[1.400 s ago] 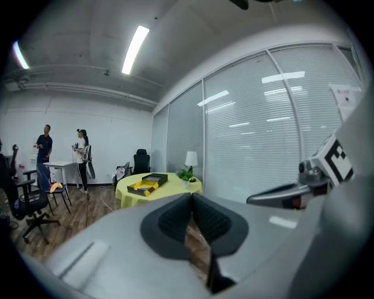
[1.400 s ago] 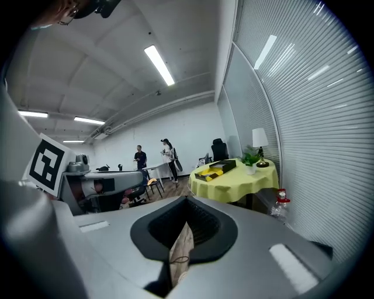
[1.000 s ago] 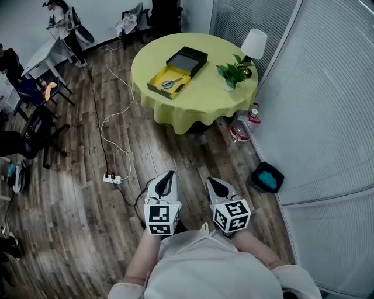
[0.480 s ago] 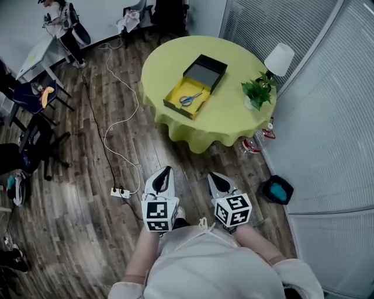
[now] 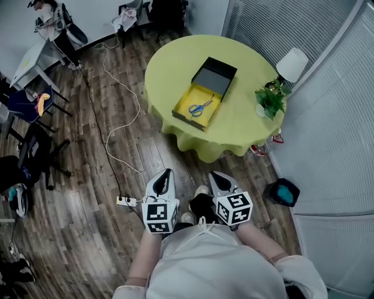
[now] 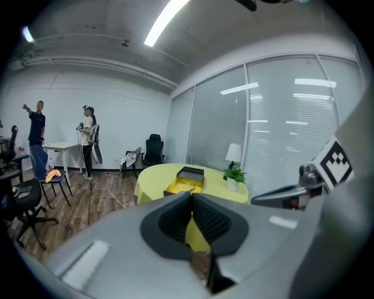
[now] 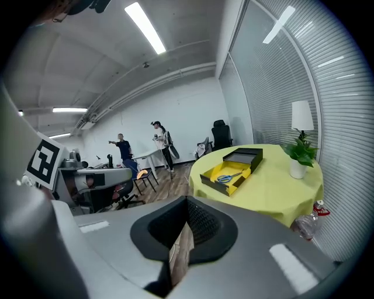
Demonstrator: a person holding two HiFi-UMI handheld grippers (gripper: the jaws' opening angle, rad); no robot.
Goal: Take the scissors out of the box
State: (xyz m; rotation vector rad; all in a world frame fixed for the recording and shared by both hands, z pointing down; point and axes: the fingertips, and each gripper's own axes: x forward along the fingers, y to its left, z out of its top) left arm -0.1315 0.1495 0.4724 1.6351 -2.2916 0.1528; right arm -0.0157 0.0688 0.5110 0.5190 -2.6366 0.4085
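The blue-handled scissors (image 5: 200, 108) lie in the yellow tray of an open box (image 5: 188, 114), whose black lid (image 5: 215, 76) sits just behind it on a round table with a yellow cloth (image 5: 169, 64). Both grippers hang low in front of my body over the wood floor, well short of the table. My left gripper (image 5: 166, 175) is shut and empty, and so is my right gripper (image 5: 217, 178). In the right gripper view the scissors (image 7: 227, 177) and box (image 7: 231, 173) show beyond the jaws (image 7: 187, 204). In the left gripper view the box (image 6: 184, 182) stands past the shut gripper (image 6: 191, 198).
A white lamp (image 5: 292, 63) and a potted plant (image 5: 270, 100) stand at the table's right edge. A power strip (image 5: 126, 201) with a long cable lies left of my grippers. A dark bin (image 5: 281, 193) sits by the blind-covered glass wall. Chairs and a person (image 5: 49, 17) are far left.
The table and box have slid down and to the right in the head view and look closer. Both grippers stay shut in front of me; the power strip now lies beside the left one.
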